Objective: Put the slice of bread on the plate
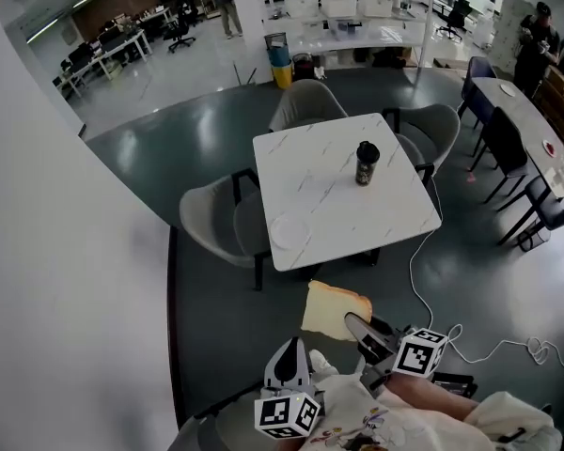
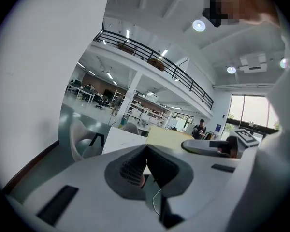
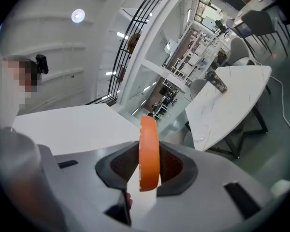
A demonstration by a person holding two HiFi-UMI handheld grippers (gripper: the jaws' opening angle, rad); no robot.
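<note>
bread slice (image 3: 149, 153) clamped edge-on between right gripper (image 3: 148, 166) jaws.

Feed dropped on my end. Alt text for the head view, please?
The right gripper holds a slice of bread above the dark floor, short of a white marble table that carries a white plate near its closest edge and a dark tumbler. The left gripper, jaws together and empty, is beside it.

Glossy marble-look tabletop (image 1: 329, 205), polished floor (image 1: 207, 92) (mirror-like), matt porous bread slice (image 1: 331, 310)
</note>
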